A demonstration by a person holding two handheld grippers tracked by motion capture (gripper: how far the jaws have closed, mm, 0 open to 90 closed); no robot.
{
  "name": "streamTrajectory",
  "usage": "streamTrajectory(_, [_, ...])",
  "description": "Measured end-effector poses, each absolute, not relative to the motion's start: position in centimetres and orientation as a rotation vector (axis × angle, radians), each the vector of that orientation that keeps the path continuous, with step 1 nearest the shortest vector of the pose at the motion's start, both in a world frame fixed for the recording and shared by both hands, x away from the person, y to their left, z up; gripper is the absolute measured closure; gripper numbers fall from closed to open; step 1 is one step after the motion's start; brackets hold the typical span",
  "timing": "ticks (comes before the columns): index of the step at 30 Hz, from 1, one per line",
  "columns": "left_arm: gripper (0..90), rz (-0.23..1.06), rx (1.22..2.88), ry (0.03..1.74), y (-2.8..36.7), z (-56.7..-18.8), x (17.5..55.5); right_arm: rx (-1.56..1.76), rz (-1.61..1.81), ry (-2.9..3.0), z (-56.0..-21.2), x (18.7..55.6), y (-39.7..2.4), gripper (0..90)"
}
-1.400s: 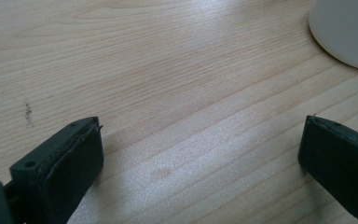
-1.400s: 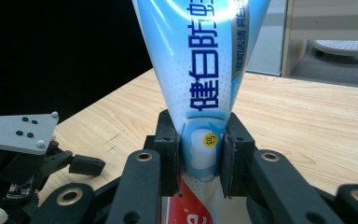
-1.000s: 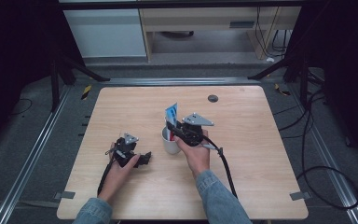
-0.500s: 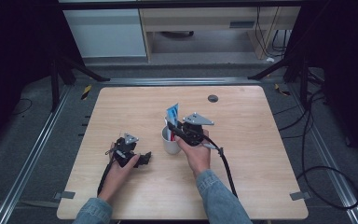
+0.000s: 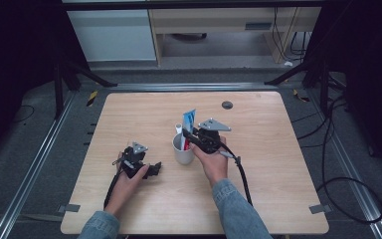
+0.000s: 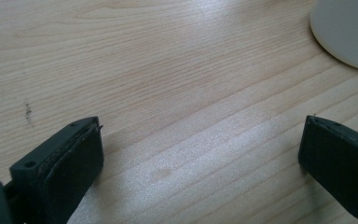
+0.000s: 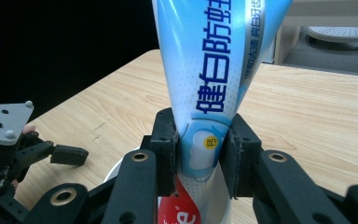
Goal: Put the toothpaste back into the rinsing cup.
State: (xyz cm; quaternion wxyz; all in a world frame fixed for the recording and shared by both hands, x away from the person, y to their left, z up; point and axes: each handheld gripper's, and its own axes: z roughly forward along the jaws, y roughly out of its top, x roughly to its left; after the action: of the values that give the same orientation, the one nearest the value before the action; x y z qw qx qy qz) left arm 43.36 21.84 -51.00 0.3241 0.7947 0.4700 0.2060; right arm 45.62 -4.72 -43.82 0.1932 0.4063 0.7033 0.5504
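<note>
Looks mostly done: the toothpaste tube (image 7: 205, 93) stands upright in the white cup (image 5: 183, 152) at the middle of the high view, only letting go left. The right gripper (image 7: 200, 158) pads touch the glossy, flat blue tube, jaws just starting to ease open. The left gripper (image 6: 200, 154) rests wide apart on the pale woodgrain table (image 5: 278, 164), lower left.

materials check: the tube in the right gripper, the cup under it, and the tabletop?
Tube: looks like soft glossy plastic laminate; printed blue and white skin, sheen, pinched in between the right gripper's fingers. Cup: plain white, smooth and matte; ceramic or plastic, can't tell which. Tabletop: light wood or wood-look laminate; straight grain lines, soft satin reflection in the left gripper view.
</note>
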Motion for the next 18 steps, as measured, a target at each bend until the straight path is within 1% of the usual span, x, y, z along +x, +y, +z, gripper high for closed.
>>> streamTrajectory(18, [0.0, 0.538, 2.087, 1.229, 21.82, -51.00, 43.35, 1.157, 1.559, 1.978, -43.92, 45.89, -5.05, 68.1])
